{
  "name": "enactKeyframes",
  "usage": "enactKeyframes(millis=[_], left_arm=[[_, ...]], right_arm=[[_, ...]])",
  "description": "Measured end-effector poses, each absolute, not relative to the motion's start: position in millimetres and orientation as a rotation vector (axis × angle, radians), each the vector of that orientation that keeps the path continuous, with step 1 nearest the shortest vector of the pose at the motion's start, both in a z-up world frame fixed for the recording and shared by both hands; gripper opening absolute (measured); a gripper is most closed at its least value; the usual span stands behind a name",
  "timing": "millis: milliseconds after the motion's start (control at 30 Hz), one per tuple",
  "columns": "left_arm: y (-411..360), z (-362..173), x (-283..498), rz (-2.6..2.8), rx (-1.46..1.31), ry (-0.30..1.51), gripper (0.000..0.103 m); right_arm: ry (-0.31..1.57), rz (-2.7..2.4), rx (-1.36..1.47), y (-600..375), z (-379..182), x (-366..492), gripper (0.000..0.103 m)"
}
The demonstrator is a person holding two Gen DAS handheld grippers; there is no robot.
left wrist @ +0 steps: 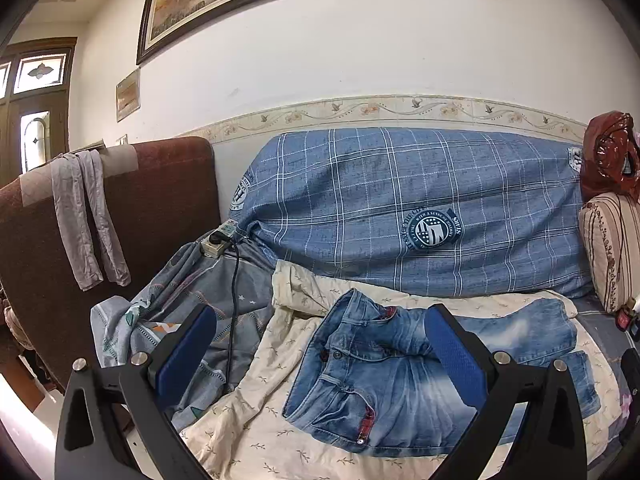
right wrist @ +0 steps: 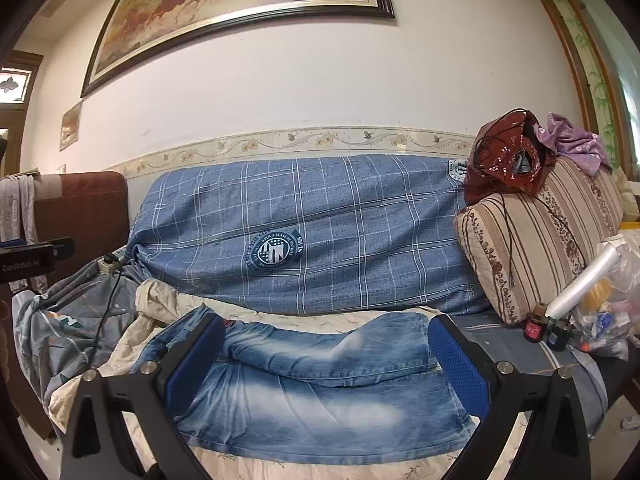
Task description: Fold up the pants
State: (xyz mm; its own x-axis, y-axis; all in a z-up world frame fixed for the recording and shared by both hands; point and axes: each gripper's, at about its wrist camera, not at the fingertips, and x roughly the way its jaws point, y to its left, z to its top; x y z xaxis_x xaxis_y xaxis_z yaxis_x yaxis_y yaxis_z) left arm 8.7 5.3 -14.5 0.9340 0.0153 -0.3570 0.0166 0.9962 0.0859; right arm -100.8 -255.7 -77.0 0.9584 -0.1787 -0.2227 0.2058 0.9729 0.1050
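Cream sheet [right wrist: 280, 322] bears one jeans [right wrist: 320, 392]; two claws gape, left claw [left wrist: 320, 354], right claw [right wrist: 326, 360].

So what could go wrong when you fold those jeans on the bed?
The cream sheet under the jeans is loose and wrinkled, so a gripper might pinch sheet along with denim and drag it. The upper leg lies crooked over the lower one, so the fold may come out lumpy. A black cord from the power strip trails near the left gripper and could snag. The right gripper is open too.
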Motion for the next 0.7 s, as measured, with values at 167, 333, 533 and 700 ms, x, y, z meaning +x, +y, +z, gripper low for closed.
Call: enactKeyframes(millis=[167, 333, 533, 700], left_arm=[[6, -16, 11, 0.001, 0.088, 0.373, 0.103], [6, -20, 12, 0.002, 0.091, 0.385, 0.103], [3, -23, 13, -0.002, 0.096, 0.394, 0.103], [3, -24, 14, -0.008, 0.101, 0.405, 0.103]], right_arm=[[0.222, -0.2, 0.119, -256, -78, -101, 0.102], [0.236, -0.209, 0.131, -261, -79, -99, 0.102], [0.24, -0.219, 0.137, -263, -80, -99, 0.102], [0.239, -0.224, 0.141, -264, -79, -100, 0.102]])
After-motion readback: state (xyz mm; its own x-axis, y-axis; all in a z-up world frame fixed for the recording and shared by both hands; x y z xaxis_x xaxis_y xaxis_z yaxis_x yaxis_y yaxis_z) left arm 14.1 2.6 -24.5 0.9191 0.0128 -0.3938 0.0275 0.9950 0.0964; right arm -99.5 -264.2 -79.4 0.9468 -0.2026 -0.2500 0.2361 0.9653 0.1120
